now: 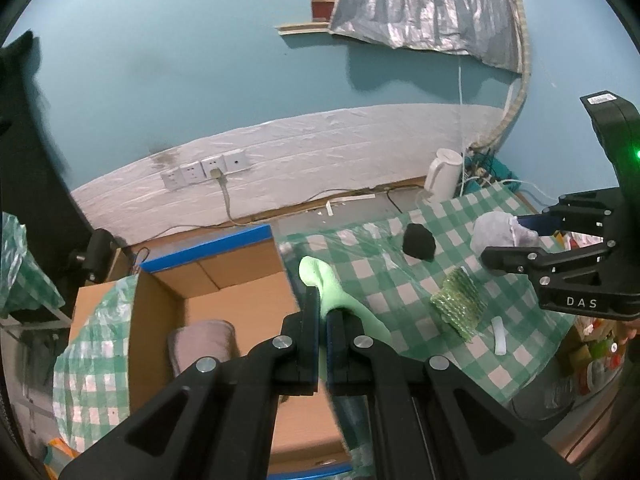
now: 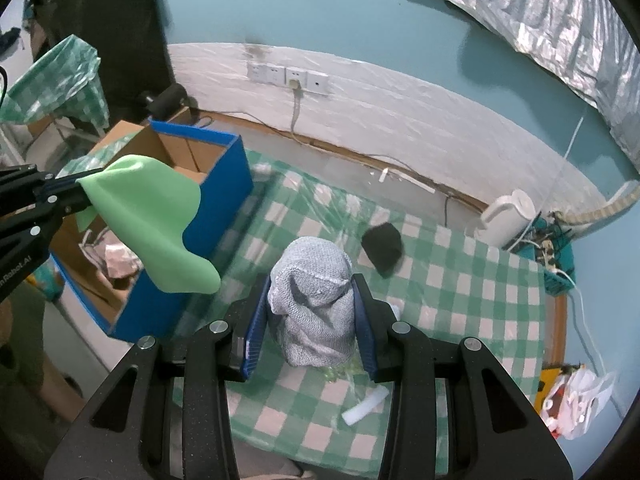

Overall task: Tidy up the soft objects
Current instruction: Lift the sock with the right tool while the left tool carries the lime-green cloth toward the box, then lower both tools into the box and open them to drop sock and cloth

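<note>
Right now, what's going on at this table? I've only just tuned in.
A person is sorting soft things with two handheld claws. The left claw is shut on a light green cloth, held up beside the open cardboard box with blue sides. The right claw grips a bundled grey knitted cloth over the checked tablecloth. A black soft lump and a green bubble-wrap piece lie on the table.

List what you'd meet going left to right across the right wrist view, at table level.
left gripper with green cloth → blue box → grey knit cloth → black object → white kettle
</note>
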Tool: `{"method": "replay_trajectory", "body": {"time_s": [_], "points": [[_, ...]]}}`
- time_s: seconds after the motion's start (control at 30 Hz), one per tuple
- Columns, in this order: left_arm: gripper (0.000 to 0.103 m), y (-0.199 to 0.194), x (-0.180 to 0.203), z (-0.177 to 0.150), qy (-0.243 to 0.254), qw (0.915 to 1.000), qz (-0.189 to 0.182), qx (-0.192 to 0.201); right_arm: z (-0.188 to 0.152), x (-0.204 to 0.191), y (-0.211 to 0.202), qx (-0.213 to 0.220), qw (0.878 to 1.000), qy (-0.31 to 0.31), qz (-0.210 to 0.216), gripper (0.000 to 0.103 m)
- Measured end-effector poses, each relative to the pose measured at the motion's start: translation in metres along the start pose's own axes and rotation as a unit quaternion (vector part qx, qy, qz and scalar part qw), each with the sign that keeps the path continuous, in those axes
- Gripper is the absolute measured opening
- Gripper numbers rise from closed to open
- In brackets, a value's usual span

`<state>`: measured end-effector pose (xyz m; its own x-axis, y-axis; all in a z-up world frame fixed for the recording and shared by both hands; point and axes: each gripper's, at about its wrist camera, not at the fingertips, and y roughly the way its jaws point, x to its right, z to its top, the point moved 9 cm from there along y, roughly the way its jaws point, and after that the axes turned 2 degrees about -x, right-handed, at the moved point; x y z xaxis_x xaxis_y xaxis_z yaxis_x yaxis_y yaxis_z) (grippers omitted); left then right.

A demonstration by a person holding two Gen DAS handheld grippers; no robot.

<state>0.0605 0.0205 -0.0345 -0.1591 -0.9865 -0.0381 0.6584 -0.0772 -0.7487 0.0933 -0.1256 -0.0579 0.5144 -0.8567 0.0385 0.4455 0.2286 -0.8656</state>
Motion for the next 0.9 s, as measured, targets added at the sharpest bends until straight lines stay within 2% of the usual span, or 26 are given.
{"method": "replay_trajectory", "body": {"time_s": [0.4, 0.9], "points": [[0.003, -0.016, -0.048, -0.006, -0.041, 0.9989, 0.018, 0.012, 0.03, -0.045, 0.002, 0.009, 0.999, -0.03, 0.014, 0.039], [0.003, -0.021, -0.103, -0.023, -0.071, 0.996, 0.054, 0.007, 0.054, -0.111, 0.034, -0.014, 0.996, -0.066, 0.05, 0.039]]}}
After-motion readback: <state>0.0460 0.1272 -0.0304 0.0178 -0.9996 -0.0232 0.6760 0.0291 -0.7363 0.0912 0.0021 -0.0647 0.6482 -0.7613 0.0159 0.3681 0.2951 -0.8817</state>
